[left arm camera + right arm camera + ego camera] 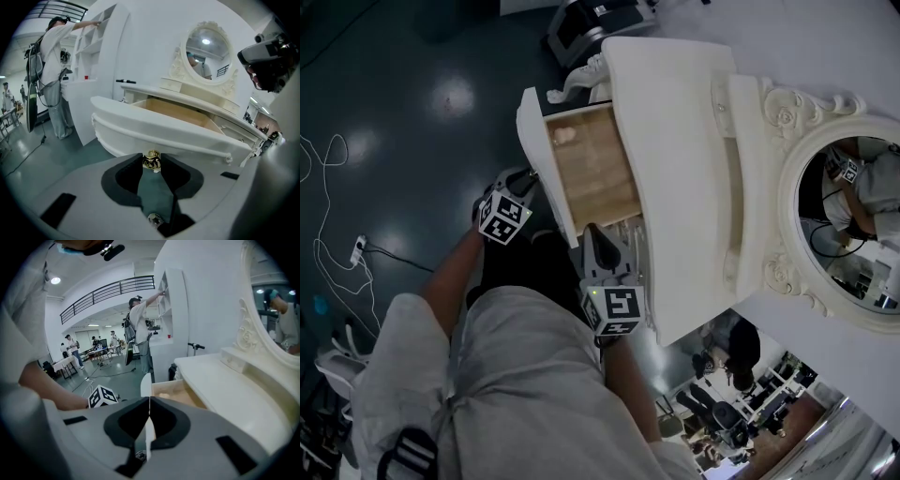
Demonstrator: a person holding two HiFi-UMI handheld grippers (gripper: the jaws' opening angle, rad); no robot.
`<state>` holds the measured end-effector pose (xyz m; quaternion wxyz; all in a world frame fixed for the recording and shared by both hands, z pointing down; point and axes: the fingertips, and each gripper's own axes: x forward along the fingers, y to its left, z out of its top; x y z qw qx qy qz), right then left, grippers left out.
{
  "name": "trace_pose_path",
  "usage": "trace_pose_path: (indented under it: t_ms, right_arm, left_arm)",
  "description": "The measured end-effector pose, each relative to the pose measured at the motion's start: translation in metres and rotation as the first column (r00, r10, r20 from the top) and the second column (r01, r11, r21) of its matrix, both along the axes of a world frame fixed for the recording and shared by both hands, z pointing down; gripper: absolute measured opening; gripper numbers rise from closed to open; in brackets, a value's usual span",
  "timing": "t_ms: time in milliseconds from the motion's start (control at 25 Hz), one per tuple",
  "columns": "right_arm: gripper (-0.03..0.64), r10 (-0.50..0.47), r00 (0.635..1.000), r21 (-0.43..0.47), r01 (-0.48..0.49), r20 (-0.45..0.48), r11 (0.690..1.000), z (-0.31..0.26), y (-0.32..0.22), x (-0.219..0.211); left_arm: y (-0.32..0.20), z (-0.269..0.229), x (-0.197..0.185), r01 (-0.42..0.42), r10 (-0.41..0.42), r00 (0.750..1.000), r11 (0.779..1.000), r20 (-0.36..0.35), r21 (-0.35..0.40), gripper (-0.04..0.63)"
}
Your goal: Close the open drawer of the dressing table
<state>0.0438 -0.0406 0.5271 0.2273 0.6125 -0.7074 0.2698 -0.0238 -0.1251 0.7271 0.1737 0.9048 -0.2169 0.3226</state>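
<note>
The white dressing table (pixel 684 187) has its wooden-bottomed drawer (pixel 591 173) pulled out toward me. In the left gripper view the curved drawer front (pixel 154 133) fills the middle, and its gold knob (pixel 151 156) sits between the tips of my left gripper (pixel 151 161), whose pads close on both sides of it. In the head view the left gripper (pixel 525 183) is at the drawer front's outer face. My right gripper (pixel 592 236) is at the near end of the drawer. Its jaws (pixel 149 404) are closed on the thin white edge of the drawer front (pixel 146 385).
An oval mirror (pixel 853 234) in a carved frame stands on the table top. My legs are right below the drawer. A white shelf unit (pixel 101 51) with a person (pixel 54 70) reaching into it stands to the left. A cable (pixel 337 234) lies on the dark floor.
</note>
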Motion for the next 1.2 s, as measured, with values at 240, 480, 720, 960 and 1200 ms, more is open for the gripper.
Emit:
trace_pose_path:
  t_ms: [240,480,720,960,1200]
  right_arm:
    - [0.015,0.003,1.000,-0.004,-0.003,-0.003,1.000,0.002,0.002,0.007]
    - [0.015,0.018,1.000,-0.007,-0.018,-0.007,1.000,0.003,0.005,0.022]
    - [0.015,0.034,0.999,-0.003,-0.034,0.004,0.999,0.003,0.007,0.033]
    - [0.015,0.036,0.999,0.000,-0.036,0.005,0.999,0.002,0.004,0.041]
    - [0.015,0.030,0.999,-0.002,-0.030,0.010,1.000,0.005,0.001,0.046]
  left_arm:
    - [-0.001,0.000,0.004,0.000,0.000,1.000,1.000,0.003,-0.001,0.124]
    - [-0.002,0.001,0.013,-0.003,0.003,1.000,1.000,0.006,0.003,0.124]
    - [-0.003,-0.001,0.021,0.003,-0.003,1.000,1.000,0.008,0.008,0.124]
    - [-0.004,-0.001,0.028,0.000,0.000,1.000,1.000,0.013,0.007,0.124]
    - [-0.006,-0.001,0.036,0.001,-0.001,1.000,1.000,0.011,0.009,0.124]
